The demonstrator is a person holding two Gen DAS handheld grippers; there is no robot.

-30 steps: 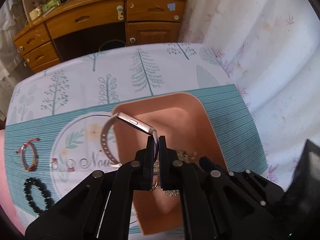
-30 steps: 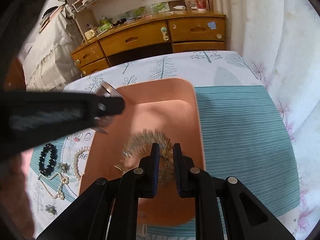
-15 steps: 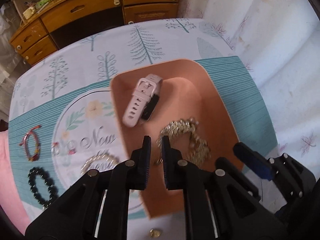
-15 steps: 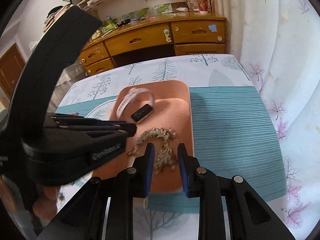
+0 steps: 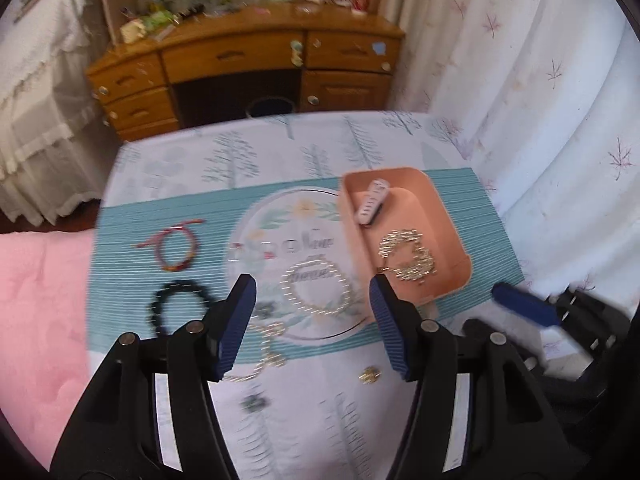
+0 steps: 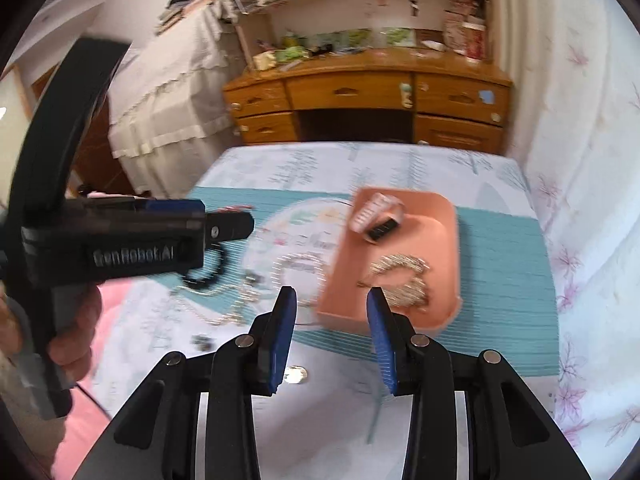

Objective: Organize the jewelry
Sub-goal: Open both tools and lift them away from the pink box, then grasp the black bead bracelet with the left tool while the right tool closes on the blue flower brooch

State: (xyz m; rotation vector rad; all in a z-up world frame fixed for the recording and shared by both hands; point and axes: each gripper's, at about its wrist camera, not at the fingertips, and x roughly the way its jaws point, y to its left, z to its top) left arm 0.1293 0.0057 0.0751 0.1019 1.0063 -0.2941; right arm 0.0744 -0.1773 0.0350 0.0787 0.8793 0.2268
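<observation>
A peach tray (image 5: 448,216) (image 6: 450,236) on the teal mat holds a pink watch (image 5: 373,200) (image 6: 374,216) and a gold chain (image 5: 408,252) (image 6: 400,276). On the mat lie a pearl bracelet (image 5: 316,292), a black bead bracelet (image 5: 176,304), a red cord bracelet (image 5: 176,248) and a pearl necklace (image 5: 260,360). My left gripper (image 5: 312,320) is open and empty, held high above the pearl bracelet. My right gripper (image 6: 332,336) is open and empty, near the tray's front edge.
A small gold piece (image 5: 370,374) (image 6: 295,374) and a dark earring (image 5: 254,402) lie on the tree-print cloth in front of the mat. A pink cushion (image 5: 36,320) is at the left. A wooden desk (image 5: 248,64) stands behind the table; white curtain at the right.
The left gripper let go of the pink watch into the tray, then opened wide and pulled back and left. The right gripper opened and drew back from the gold chain.
</observation>
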